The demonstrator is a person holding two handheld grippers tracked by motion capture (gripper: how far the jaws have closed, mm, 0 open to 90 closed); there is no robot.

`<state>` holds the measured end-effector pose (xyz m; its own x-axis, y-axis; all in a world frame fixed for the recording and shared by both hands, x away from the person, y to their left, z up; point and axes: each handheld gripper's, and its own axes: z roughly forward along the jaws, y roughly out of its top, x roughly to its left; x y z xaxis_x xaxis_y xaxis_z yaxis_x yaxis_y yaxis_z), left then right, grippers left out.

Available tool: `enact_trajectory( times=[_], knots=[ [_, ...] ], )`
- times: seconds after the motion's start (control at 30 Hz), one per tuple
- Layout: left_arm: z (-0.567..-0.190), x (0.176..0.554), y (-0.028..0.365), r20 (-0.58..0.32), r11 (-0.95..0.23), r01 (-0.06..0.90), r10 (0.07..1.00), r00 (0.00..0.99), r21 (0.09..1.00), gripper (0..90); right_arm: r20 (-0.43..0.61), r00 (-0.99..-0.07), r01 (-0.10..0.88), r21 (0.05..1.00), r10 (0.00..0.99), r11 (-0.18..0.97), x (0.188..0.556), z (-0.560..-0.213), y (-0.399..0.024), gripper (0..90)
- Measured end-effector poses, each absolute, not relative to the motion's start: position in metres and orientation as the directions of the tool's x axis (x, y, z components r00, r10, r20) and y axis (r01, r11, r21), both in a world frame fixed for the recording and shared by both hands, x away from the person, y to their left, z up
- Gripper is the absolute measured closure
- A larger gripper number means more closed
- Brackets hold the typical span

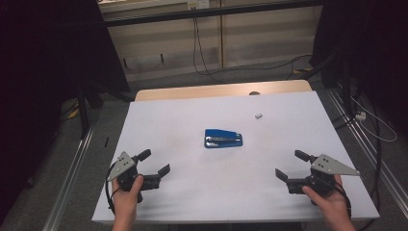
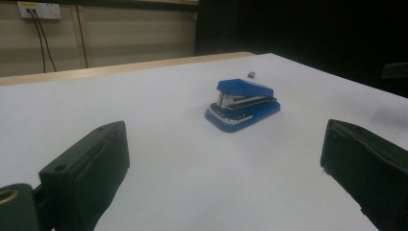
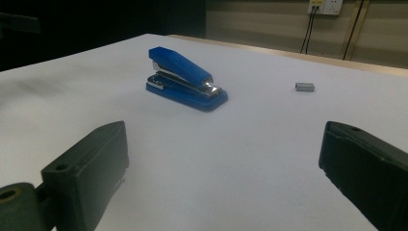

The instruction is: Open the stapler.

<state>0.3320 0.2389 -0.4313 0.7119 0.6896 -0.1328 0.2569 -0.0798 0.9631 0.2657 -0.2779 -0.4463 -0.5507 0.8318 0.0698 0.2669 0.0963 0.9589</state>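
A blue stapler [image 1: 223, 138] lies near the middle of the white table [image 1: 192, 115]. The left gripper view has the stapler [image 2: 243, 104] ahead, and in the right gripper view the stapler [image 3: 185, 79] lies ahead to the left. A small grey block of staples [image 1: 258, 116] lies behind and right of it; the same staples [image 3: 304, 86] are in the right gripper view. My left gripper [image 1: 155, 162] rests at the front left, open and holding nothing. At the front right, my right gripper [image 1: 291, 165] stands open with nothing in it. Both point inward toward the stapler, well apart from it.
The table's wooden far edge [image 1: 221, 90] runs along the back. Cables [image 1: 202, 53] hang down the wall beyond, and a wall socket [image 3: 325, 6] is in the right gripper view. Dark stands and floor rails [image 1: 358, 139] flank the table on both sides.
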Motion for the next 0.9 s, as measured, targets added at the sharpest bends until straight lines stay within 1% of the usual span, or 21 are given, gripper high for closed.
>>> enact_trajectory(
  times=[0.23, 0.33, 0.47, 0.57, 0.67, 0.9],
  knots=[
    [-0.430, 0.334, 0.235, -0.125, -0.091, 0.254, 0.685, 0.718, 0.963, 3.1, 0.029, -0.561, 0.255, 0.957, 0.827, 0.140, 0.269, -0.445, -0.273, 2.8],
    [-0.430, 0.337, 0.231, -0.122, -0.096, 0.253, 0.680, 0.723, 0.963, 3.1, 0.031, -0.563, 0.262, 0.954, 0.826, 0.143, 0.271, -0.445, -0.271, 2.8],
    [-0.428, 0.342, 0.226, -0.125, -0.100, 0.259, 0.678, 0.724, 0.961, 3.1, 0.025, -0.566, 0.269, 0.951, 0.824, 0.155, 0.278, -0.445, -0.267, 2.9],
    [-0.428, 0.346, 0.223, -0.129, -0.098, 0.261, 0.675, 0.727, 0.960, 3.1, -0.004, -0.566, 0.267, 0.945, 0.824, 0.188, 0.284, -0.444, -0.263, 3.4],
    [-0.426, 0.351, 0.218, -0.117, -0.111, 0.257, 0.674, 0.729, 0.960, 2.9, -0.012, -0.576, 0.275, 0.939, 0.817, 0.207, 0.290, -0.443, -0.256, 4.4],
    [-0.424, 0.359, 0.204, -0.123, -0.124, 0.265, 0.651, 0.749, 0.956, 2.9, -0.002, -0.592, 0.285, 0.935, 0.806, 0.212, 0.303, -0.444, -0.243, 5.2]
  ],
)
